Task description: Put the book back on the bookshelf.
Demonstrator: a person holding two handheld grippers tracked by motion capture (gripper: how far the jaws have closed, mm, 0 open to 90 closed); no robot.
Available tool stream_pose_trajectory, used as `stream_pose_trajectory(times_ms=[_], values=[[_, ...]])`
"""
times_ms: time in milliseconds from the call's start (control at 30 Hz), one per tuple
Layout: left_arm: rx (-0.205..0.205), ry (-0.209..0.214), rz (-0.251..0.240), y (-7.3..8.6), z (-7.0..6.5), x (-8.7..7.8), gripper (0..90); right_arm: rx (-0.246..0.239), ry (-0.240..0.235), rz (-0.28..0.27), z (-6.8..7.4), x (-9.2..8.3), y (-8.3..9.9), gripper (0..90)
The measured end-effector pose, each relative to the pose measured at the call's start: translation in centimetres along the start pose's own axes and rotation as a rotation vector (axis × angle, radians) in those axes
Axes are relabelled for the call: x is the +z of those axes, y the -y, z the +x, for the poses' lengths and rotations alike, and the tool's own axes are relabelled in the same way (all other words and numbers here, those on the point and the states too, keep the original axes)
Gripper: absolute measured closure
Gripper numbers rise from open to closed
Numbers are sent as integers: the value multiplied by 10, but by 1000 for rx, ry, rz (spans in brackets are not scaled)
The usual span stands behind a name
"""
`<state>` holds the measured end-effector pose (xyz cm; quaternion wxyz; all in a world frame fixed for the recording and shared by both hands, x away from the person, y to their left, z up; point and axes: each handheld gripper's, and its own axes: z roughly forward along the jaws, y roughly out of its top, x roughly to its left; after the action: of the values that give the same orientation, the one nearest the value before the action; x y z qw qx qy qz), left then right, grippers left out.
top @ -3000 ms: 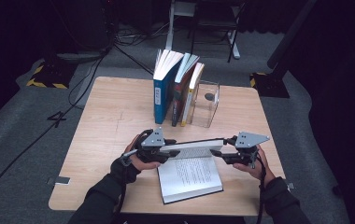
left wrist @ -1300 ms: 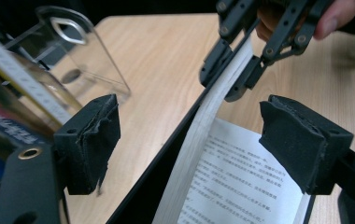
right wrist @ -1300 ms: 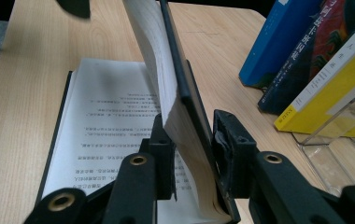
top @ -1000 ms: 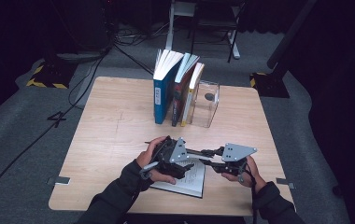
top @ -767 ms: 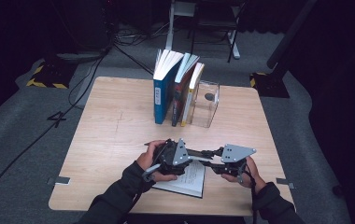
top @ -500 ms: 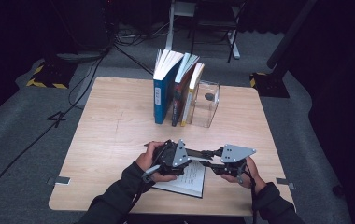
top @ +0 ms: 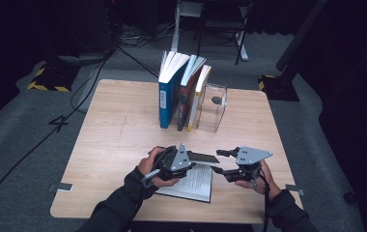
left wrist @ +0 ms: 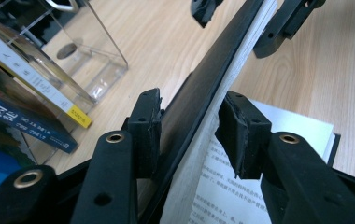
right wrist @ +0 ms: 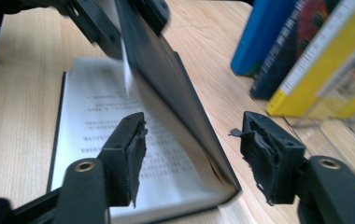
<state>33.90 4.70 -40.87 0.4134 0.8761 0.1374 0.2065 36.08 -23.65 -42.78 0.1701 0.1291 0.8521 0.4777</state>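
An open book (top: 191, 182) lies near the table's front edge, its printed page (right wrist: 119, 140) facing up. Its other half, the black cover (top: 204, 157) with a block of pages (left wrist: 199, 154), stands raised on edge. My left gripper (top: 193, 158) (left wrist: 189, 122) has just been closing, and its pads (left wrist: 148, 125) now press this raised half from both sides. My right gripper (top: 218, 161) (right wrist: 192, 149) has just been opening. The cover's near corner (right wrist: 199, 140) sits between its jaws, and neither pad touches it.
Three upright books, blue (top: 168, 96), dark (top: 186, 99) and yellow (top: 198, 96), stand mid-table against a clear acrylic box (top: 213, 108). Bare wood (top: 119, 130) spreads to the left. Cables and stand legs lie on the floor behind the table.
Since three seconds ago the left hand has moved right along the raised cover, closer to the right hand. Over the last second both hands have stayed almost still.
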Motion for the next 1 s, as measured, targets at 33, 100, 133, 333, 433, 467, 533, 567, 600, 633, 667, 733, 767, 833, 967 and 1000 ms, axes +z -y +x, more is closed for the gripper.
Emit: stream_pose_trajectory(times_ms=[33,100,133,333,433,467,533,567,600,633,667,733,767,833,967,1000], values=[[-8,-5,-11,1,1,-1,601,0,8,6,-2,-2,1,387],[-31,-13,-34,4,4,-3,602,10,28,17,-6,-5,5,380],[-49,-8,-49,5,6,-4,603,19,32,17,-7,-6,7,380],[-136,10,-125,14,20,-16,602,40,47,43,-13,-4,13,369],[-174,16,-158,20,26,-22,601,39,49,55,-14,-3,15,367],[-187,20,-169,21,27,-24,601,44,49,62,-15,-1,16,367],[-201,26,-187,24,29,-26,601,49,50,73,-15,1,19,367],[-206,26,-195,26,31,-28,601,52,53,84,-16,3,20,366],[-216,30,-205,28,32,-29,601,51,61,98,-16,5,21,361],[-222,31,-217,29,33,-30,601,39,79,110,-16,6,23,361],[-225,32,-223,31,34,-31,600,39,95,115,-16,8,25,362],[-223,38,-240,34,34,-33,601,58,97,133,-18,13,31,362],[-229,42,-247,36,34,-34,600,58,97,149,-19,16,33,362],[-228,46,-248,36,34,-34,600,55,104,169,-19,19,36,362],[-235,45,-264,39,36,-36,600,66,90,191,-21,30,43,376],[-237,44,-270,40,38,-36,600,59,84,200,-19,33,44,377]])
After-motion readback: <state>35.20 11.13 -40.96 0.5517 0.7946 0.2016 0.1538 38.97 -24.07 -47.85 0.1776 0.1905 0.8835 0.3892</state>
